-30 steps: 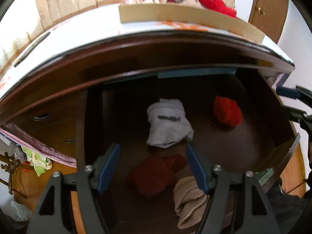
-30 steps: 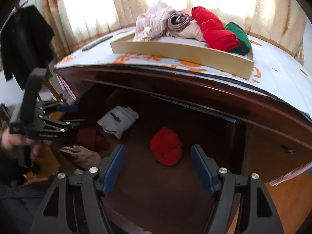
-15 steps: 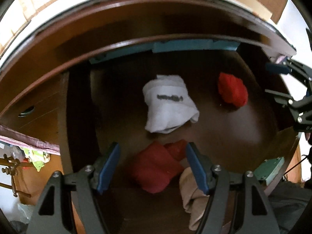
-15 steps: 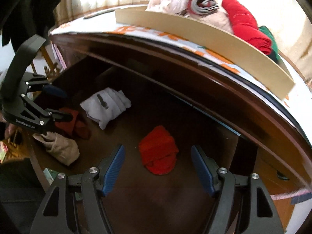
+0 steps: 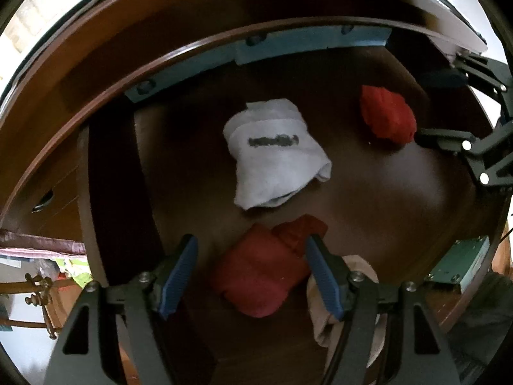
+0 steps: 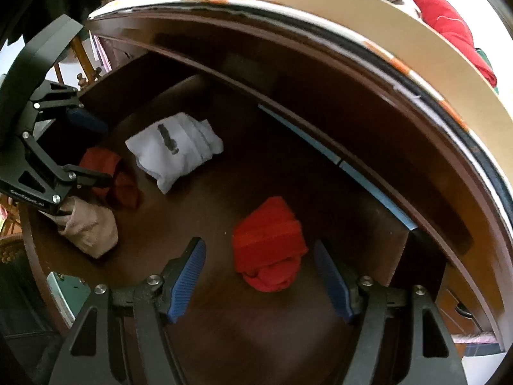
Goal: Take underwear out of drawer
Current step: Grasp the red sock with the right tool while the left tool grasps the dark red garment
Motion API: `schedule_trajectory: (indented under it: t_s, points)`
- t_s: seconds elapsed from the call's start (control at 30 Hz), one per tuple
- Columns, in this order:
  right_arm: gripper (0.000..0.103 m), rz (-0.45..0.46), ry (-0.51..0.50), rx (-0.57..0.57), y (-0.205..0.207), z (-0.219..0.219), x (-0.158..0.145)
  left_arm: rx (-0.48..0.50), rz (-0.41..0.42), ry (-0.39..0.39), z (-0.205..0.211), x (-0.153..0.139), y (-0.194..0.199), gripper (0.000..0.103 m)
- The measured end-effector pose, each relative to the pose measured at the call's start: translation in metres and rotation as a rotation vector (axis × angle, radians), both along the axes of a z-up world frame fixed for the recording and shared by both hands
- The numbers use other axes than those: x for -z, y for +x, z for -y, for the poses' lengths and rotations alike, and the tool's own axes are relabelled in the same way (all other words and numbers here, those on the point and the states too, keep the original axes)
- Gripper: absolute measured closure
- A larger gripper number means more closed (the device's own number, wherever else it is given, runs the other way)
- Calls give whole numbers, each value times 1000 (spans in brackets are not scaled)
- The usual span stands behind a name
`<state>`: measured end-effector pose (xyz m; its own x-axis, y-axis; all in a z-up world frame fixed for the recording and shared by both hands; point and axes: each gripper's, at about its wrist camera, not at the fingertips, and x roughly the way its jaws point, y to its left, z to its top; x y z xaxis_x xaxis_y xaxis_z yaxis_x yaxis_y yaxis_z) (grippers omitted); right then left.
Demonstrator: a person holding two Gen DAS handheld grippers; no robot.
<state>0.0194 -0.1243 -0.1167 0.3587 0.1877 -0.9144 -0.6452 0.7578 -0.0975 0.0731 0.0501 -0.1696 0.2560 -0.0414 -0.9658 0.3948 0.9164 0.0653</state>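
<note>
Nothing has left the drawer (image 5: pixel 368 192) yet, as far as these views show: four folded pieces lie on its dark wooden floor. A white piece (image 5: pixel 275 157) sits near the back, a bright red piece (image 6: pixel 269 243) toward the right side, a dark red piece (image 5: pixel 266 276) near the front, and a beige piece (image 6: pixel 88 227) just beside the dark red one at the front edge.

The left gripper (image 5: pixel 250 276) hangs over the dark red piece with its jaws spread wide; the piece shows between the blue pads, but no pad presses on it. The right gripper (image 6: pixel 259 279) hangs over the bright red piece, jaws likewise spread and holding nothing. Whether either set of tips has reached the cloth cannot be told.

So the drawer stands open and both tools are lined up on a target each, which I judge to be the reach before a first grasp. Still to do: close on a piece, lift it clear, and then deal with the white and beige ones
</note>
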Motion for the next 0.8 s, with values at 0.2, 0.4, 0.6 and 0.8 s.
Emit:
schedule_trajectory:
  t_s: [0.2,0.4,0.6,0.8]
  points:
    - [31,-30,-18,-19,3,-7,8,56,-19,40,13,6,1,30]
    - [31,-57,-45,-30,9,-13,15,103,-74,34,28,14,9,30]
    - [31,-86,-77,-47,15,-20,25,103,-155,-12,32,22,21,32]
    - [31,-117,-90,-39,21,-22,34,100,-207,-53,36,29,31,45]
